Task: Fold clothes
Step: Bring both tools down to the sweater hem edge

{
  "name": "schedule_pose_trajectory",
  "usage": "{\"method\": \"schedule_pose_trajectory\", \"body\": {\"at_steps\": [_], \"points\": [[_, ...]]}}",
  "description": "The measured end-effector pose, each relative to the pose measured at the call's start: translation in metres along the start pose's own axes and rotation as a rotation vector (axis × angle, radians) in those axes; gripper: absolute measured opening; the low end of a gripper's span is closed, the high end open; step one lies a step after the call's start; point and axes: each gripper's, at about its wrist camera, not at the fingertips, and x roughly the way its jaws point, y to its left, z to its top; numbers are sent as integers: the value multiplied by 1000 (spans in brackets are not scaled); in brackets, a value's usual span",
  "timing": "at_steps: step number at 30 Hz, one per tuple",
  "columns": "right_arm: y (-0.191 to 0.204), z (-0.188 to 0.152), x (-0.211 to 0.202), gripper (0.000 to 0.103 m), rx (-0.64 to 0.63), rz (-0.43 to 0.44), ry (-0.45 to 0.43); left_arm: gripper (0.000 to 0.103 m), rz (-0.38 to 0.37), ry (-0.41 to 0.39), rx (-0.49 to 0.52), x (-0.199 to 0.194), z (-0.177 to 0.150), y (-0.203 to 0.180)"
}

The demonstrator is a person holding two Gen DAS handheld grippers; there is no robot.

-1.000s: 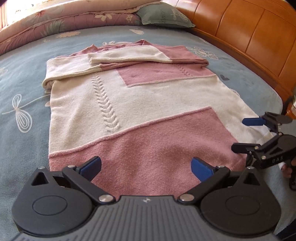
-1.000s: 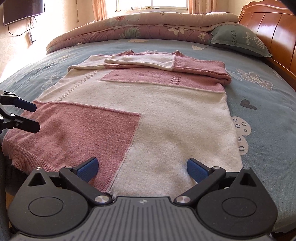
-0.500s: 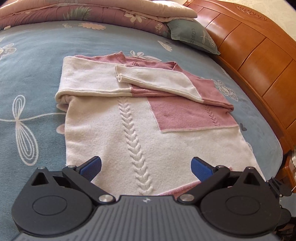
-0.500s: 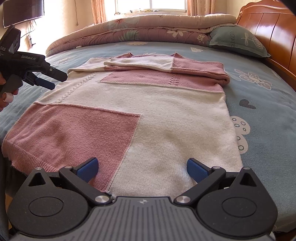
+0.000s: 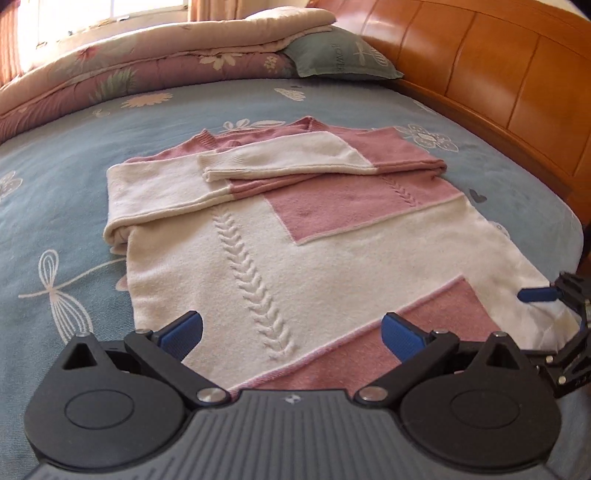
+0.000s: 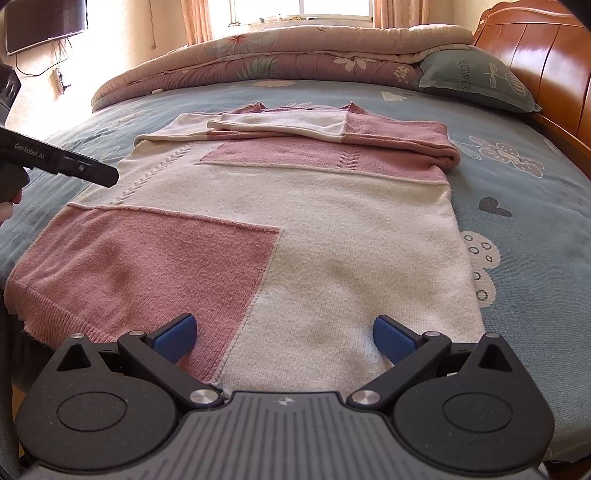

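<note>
A pink and cream knit sweater [image 5: 332, 243] [image 6: 295, 229] lies flat on the bed, both sleeves folded across its chest. My left gripper [image 5: 291, 332] is open above the sweater's lower body, nothing between its blue pads. My right gripper [image 6: 284, 334] is open over the hem at the bed's near edge, also empty. In the left wrist view the right gripper [image 5: 554, 314] shows at the sweater's right hem corner. The right wrist view catches the left gripper [image 6: 66, 162] held in a hand above the sweater's left side.
The blue floral bedsheet [image 6: 524, 206] surrounds the sweater. A rolled floral quilt [image 6: 295, 55] and a green pillow [image 6: 476, 79] lie at the far end. The wooden headboard [image 5: 498, 74] runs along the right side. A wall-mounted screen [image 6: 40, 26] hangs at the left.
My left gripper rose from the hem, swung over the sweater's left side, then pulled back a little. The right gripper has barely moved. The sweater lies unchanged.
</note>
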Motion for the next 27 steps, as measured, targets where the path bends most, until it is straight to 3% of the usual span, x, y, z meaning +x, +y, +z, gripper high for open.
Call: {"method": "schedule_pose_trajectory", "body": {"at_steps": [5, 9, 17, 22, 27], "points": [[5, 3, -6, 103, -95, 16, 38, 102, -35, -5, 345, -13, -25, -75], [12, 2, -13, 103, -205, 32, 47, 102, -37, 2, 507, -17, -48, -112], [25, -2, -27, 103, -430, 60, 65, 102, 24, 53, 665, -5, -76, -134], [46, -20, -16, 103, -694, 8, 91, 102, 93, 67, 731, 13, -85, -145], [62, -37, -6, 103, -866, -63, 72, 102, 97, 41, 727, 18, -83, -154]]}}
